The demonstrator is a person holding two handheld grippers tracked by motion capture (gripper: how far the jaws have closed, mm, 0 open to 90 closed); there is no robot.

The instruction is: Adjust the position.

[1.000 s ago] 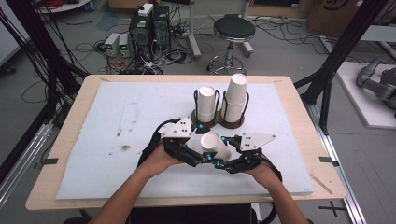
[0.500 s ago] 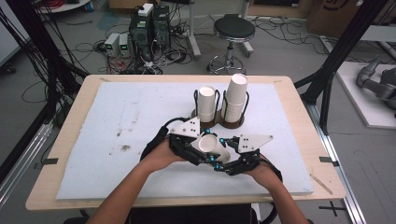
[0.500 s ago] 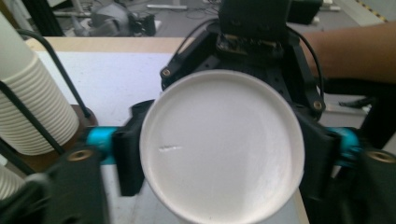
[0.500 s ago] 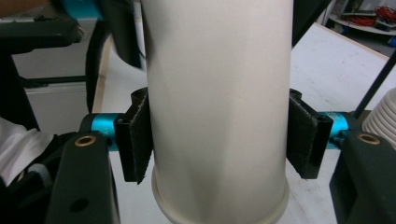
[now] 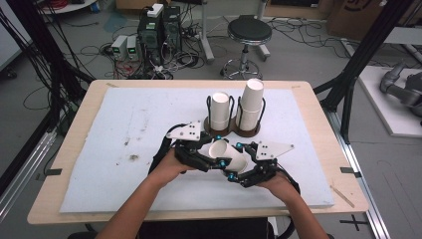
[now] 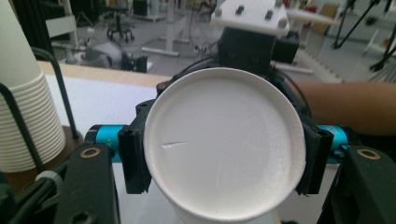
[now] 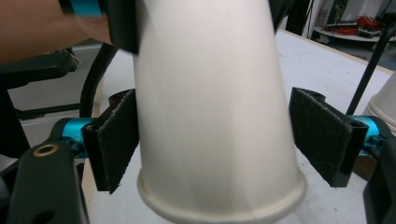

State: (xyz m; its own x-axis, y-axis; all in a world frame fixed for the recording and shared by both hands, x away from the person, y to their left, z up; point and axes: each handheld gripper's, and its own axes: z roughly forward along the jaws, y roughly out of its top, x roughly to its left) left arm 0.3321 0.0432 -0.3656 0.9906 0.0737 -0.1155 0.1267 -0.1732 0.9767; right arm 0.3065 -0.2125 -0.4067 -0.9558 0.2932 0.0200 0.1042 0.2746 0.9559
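Paper cup (image 5: 228, 156) is lying tilted above the white mat (image 5: 99, 149), between both grippers. Left gripper (image 5: 201, 155), jaws just closing, is clamping it; right gripper (image 5: 239, 172), just opening, is straddling it, one pad clear. Cup stacks (image 5: 234, 112) are standing just behind.

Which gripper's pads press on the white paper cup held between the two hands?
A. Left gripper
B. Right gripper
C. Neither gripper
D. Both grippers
A: the left gripper has just closed on the white paper cup, its pads against it, while the right gripper has just opened, a gap beside its pads.
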